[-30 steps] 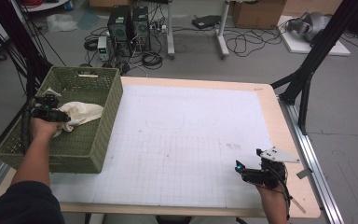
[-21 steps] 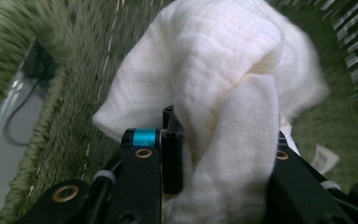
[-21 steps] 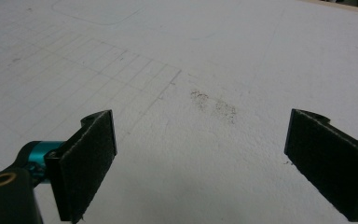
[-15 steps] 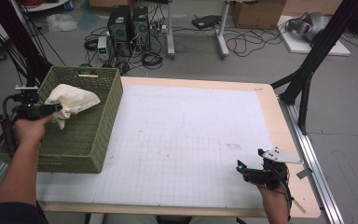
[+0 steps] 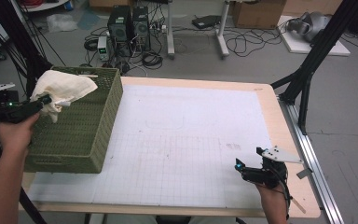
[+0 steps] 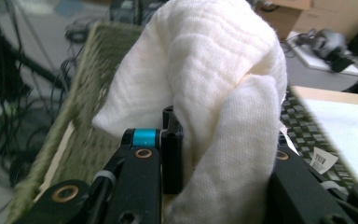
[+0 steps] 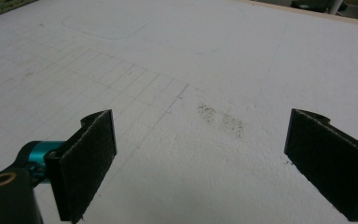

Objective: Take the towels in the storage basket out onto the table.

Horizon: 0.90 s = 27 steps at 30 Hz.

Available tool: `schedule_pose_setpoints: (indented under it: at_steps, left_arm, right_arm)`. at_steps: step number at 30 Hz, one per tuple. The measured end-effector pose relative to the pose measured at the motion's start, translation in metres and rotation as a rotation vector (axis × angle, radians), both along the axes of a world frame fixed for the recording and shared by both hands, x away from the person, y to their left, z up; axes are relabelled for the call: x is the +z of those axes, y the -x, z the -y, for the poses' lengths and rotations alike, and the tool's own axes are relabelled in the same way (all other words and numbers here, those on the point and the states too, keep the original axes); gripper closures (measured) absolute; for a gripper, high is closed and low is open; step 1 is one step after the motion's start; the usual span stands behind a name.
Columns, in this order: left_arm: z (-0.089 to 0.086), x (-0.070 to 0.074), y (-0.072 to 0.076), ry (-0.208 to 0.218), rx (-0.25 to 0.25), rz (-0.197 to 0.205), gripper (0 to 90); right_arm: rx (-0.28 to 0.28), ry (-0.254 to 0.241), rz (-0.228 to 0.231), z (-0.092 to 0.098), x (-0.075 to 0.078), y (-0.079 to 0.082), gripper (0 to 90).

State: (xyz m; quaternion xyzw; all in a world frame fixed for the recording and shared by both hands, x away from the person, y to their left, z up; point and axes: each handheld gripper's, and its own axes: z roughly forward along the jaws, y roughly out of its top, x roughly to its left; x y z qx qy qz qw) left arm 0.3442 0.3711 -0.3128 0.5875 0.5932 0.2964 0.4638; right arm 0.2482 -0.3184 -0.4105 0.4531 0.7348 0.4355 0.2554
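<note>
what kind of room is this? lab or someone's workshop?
Most likely a lab set up for recording: computer towers with cables strewn over the floor, black stand legs, and a gridded mat covering the table.

- The right gripper (image 7: 203, 161) hangs low over a white gridded mat (image 7: 242, 60), its two black jaws rising from the bottom edge at 7 and 4 o'clock, set wide apart with nothing between them.
- Both pads (image 7: 93, 151) show a rough, felt-like face; a teal fitting (image 7: 32, 156) sits behind the 7 o'clock jaw.
- A patch of dark specks (image 7: 221, 120) marks the mat near the centre, just above the gap between the jaws.
- A faint rounded outline (image 7: 107, 25) is drawn on the mat toward 11 o'clock.
- A strip of tan table edge (image 7: 307, 13) runs at 1 o'clock.
</note>
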Motion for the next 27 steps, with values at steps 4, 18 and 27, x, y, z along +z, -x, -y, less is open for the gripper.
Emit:
schedule_pose_setpoints:
  at_steps: [4, 18, 27]
  left_arm:
    - [0.016, 0.014, 0.011, -0.001, -0.045, 0.084, 72.3]
    - [0.082, 0.052, 0.035, 0.009, -0.256, 0.231, 72.4]
    - [0.137, 0.049, 0.039, 0.001, -0.429, 0.217, 72.2]
  right_arm:
    - [0.006, -0.019, 0.029, -0.001, 0.004, 0.0, 8.3]
    - [0.044, -0.017, -0.008, -0.014, 0.013, -0.008, 12.4]
    - [0.098, -0.008, 0.028, -0.027, 0.019, -0.016, 11.8]
